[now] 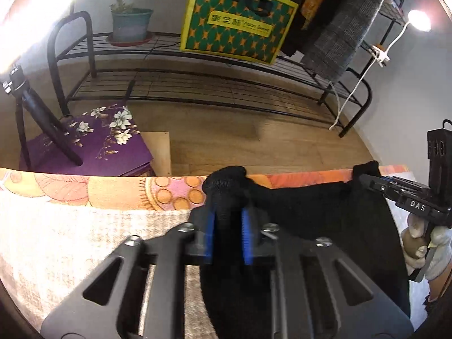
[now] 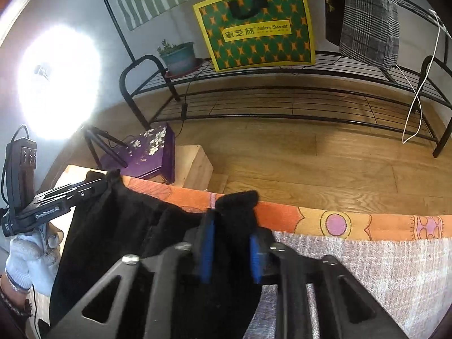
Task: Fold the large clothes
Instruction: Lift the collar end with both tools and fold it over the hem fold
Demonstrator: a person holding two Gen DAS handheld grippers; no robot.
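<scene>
A black garment [image 1: 325, 212] [image 2: 127, 220] hangs stretched between my two grippers over the far edge of the cloth-covered table [image 1: 84, 226] [image 2: 367, 268]. My left gripper [image 1: 227, 226] is shut on a bunched corner of it, and black fabric bulges out past the blue pads [image 1: 209, 234]. The same gripper appears at the left of the right wrist view [image 2: 99, 182], held by a gloved hand [image 2: 28, 260]. My right gripper [image 2: 230, 240] is shut on the other bunched corner. In the left wrist view it sits at the right edge [image 1: 364, 178], pinching the cloth.
Beyond the table's orange patterned border lies wooden floor with a purple floral stool [image 1: 99, 141], a black tripod [image 1: 34, 118] and a wooden box [image 1: 158, 149]. A black metal rack [image 1: 197, 84] holds a potted plant [image 1: 131, 21], a green-yellow bag [image 1: 237, 19] and a hanging plaid garment [image 1: 347, 28].
</scene>
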